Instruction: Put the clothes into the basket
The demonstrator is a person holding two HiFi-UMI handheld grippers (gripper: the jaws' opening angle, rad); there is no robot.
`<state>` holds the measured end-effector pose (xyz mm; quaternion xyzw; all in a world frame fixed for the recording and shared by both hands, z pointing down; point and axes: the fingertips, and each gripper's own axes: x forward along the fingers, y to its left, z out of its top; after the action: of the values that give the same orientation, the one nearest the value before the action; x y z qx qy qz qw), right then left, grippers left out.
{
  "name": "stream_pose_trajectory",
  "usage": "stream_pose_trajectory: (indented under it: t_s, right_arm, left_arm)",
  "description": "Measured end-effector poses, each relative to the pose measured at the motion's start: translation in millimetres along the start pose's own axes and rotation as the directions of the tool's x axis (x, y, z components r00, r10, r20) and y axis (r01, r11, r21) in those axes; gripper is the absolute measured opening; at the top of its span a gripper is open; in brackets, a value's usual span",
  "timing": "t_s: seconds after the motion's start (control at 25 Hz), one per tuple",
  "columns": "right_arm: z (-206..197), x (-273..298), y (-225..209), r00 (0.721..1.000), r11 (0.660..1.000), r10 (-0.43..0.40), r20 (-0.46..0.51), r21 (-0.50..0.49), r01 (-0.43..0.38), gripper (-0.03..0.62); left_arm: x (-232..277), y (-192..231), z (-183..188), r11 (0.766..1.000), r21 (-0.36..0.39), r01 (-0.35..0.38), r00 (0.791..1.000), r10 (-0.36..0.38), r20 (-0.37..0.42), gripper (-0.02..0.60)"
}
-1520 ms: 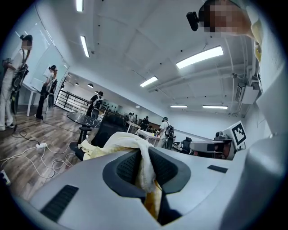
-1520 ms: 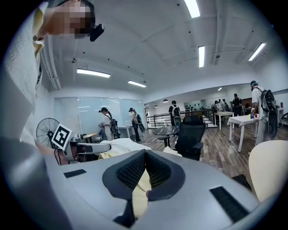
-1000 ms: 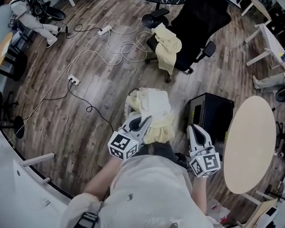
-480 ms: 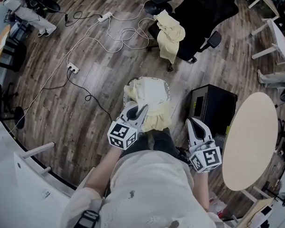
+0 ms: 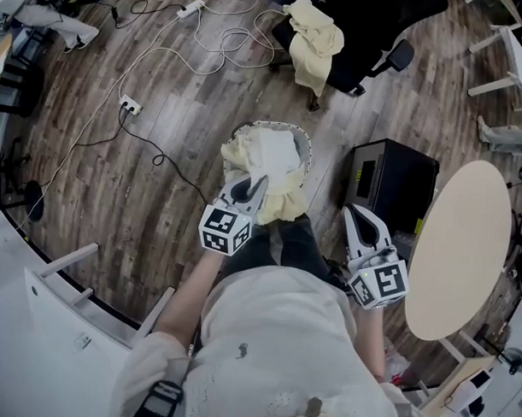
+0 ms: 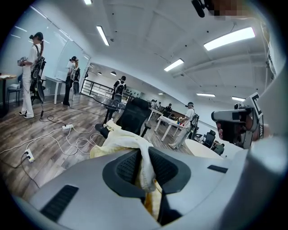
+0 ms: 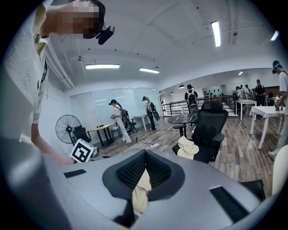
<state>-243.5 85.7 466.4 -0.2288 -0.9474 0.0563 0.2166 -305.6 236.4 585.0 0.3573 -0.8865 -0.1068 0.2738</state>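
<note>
A round basket (image 5: pixel 306 150) stands on the wood floor in front of me, with pale yellow and white clothes (image 5: pixel 272 156) heaped in it and spilling over its near rim. My left gripper (image 5: pixel 253 185) hangs over the near rim, shut on a fold of that cloth. In the left gripper view the cloth (image 6: pixel 123 143) runs out from between the pads of the left gripper (image 6: pixel 145 161). My right gripper (image 5: pixel 357 213) is off to the basket's right, beside a black box, with its jaws together (image 7: pixel 145 168) and nothing held. A second pale yellow garment (image 5: pixel 315 39) lies draped on a black office chair (image 5: pixel 365 20).
A black box (image 5: pixel 388 186) stands right of the basket, with a round beige table (image 5: pixel 459 256) beyond it. White cables and a power strip (image 5: pixel 133 105) trail across the floor at the left. White furniture legs (image 5: pixel 70 257) lie near left. People stand far back in both gripper views.
My left gripper has sunk toward the basket with the cloth still in it. The right gripper has drifted a little lower.
</note>
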Motion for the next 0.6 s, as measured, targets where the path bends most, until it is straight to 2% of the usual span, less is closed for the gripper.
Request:
stream_pose_trajectory:
  t_s: [0.6]
  right_arm:
    - [-20.8, 22.5, -20.3, 0.999, 1.000, 0.023, -0.048, 0.010, -0.023, 0.008]
  left_arm:
    - [53.5, 42.5, -58.1, 0.997, -0.033, -0.069, 0.992, 0.065, -0.110, 0.060]
